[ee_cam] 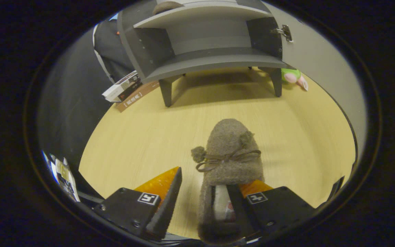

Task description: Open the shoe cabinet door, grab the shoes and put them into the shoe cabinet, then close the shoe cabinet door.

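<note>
A fuzzy brown slipper [230,154] with a bow and two pompoms lies on the wooden surface [142,144], toe pointing toward the cabinet. My gripper [205,180] is open at its heel end. The right finger [237,202] sits inside the slipper's opening, while the left finger [170,195] stands a little apart from its outer side, so the slipper's left wall lies between them. Beyond stands the grey shoe cabinet [201,58] on short legs. Its door [317,58] is swung open to the right and the lower shelf is bare. A second brown shape [166,6] rests on the upper shelf.
Boxes and a book [125,90] lie by the cabinet's left leg. A green and pink plush toy [294,77] sits behind the right leg near the open door. Some papers [63,175] lie left of the fingers.
</note>
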A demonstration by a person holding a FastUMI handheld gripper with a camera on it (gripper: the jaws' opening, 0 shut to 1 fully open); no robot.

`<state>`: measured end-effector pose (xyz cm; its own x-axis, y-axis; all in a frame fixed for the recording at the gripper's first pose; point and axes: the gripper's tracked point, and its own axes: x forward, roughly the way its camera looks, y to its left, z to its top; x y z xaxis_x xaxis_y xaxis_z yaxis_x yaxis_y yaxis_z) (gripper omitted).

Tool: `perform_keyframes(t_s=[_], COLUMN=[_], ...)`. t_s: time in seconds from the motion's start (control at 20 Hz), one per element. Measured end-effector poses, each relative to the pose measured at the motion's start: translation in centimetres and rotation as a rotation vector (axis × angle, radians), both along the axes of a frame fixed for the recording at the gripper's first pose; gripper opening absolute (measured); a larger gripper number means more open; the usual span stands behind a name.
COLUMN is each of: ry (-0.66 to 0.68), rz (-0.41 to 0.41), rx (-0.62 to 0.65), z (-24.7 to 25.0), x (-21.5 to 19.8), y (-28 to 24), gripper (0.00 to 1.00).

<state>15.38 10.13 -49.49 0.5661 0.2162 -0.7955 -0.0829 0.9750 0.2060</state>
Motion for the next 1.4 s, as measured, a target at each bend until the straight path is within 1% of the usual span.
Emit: perform_keyframes(t_s=[0.1,0.2,0.3,0.4,0.5,0.65,0.85,1.1,1.4], ry=[0.009,0.022,0.033,0.024,0.006,-0.027,-0.116,-0.283,-0.499], rz=[-0.015,-0.006,0.003,0.006,0.011,0.019,0.033,0.027,-0.021], rx=[-0.034,0.001,0.004,0.002,0.012,0.025,0.018,0.002,-0.027], z=[-0.5,-0.5,-0.1,0.7,1.9,4.4,9.2,18.1,29.9], x=[0.1,-0.1,-0.3,-0.3,-0.5,-1.3,-2.2,-2.5,-0.3], y=[-1.2,-0.5,-0.2,-0.3,-0.4,-0.2,-0.1,-0.4,-0.2], gripper=[0.5,0.22,0.1,0.07,0.06,0.06,0.06,0.06,0.06])
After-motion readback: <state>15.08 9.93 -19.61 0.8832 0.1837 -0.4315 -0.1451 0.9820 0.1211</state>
